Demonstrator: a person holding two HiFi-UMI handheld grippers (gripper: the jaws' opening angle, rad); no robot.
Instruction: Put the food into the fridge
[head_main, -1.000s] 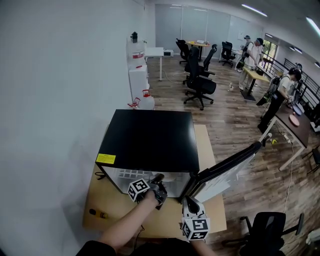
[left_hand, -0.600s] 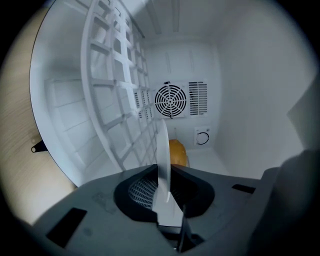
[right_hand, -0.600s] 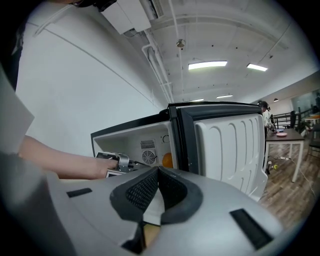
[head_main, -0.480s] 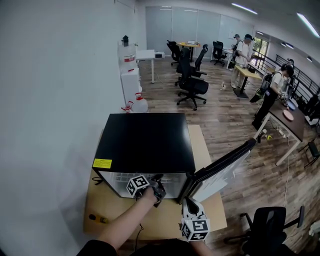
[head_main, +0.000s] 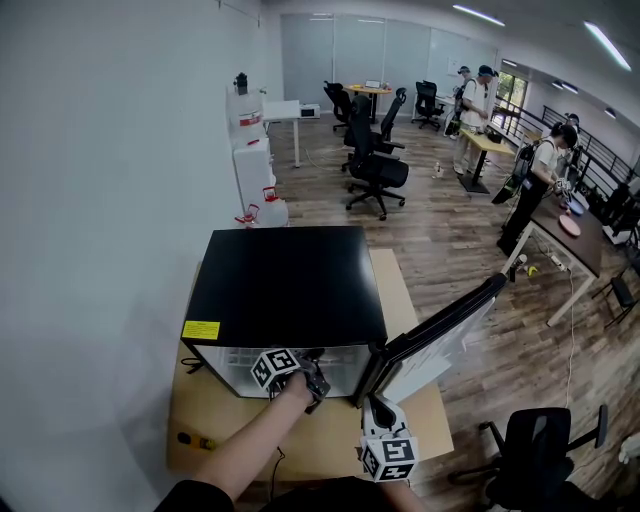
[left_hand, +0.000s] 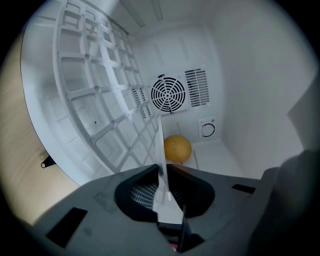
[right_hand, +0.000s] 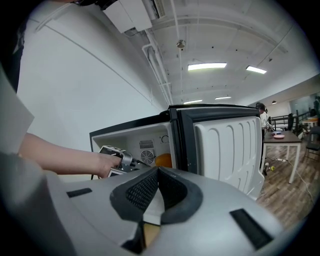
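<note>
A black mini fridge (head_main: 290, 285) stands on a wooden table (head_main: 225, 430), its door (head_main: 440, 335) swung open to the right. My left gripper (head_main: 316, 358) reaches into the fridge opening; its jaws are shut with nothing between them. In the left gripper view the gripper (left_hand: 162, 170) points at an orange (left_hand: 177, 148) lying on the white floor at the back, below the fan grille (left_hand: 168, 94). My right gripper (head_main: 374, 408) hangs in front of the door's hinge side, shut and empty. The right gripper view shows this gripper (right_hand: 158, 172), the orange (right_hand: 163, 160) and the left gripper (right_hand: 117, 159).
A white wire shelf (left_hand: 100, 100) fills the left of the left gripper view. A small yellow and black object (head_main: 195, 438) lies on the table's left. An office chair (head_main: 530, 455) stands at the lower right. Several chairs, desks and people are farther back.
My left gripper has rolled slightly at the fridge opening. The right gripper and the door have not moved.
</note>
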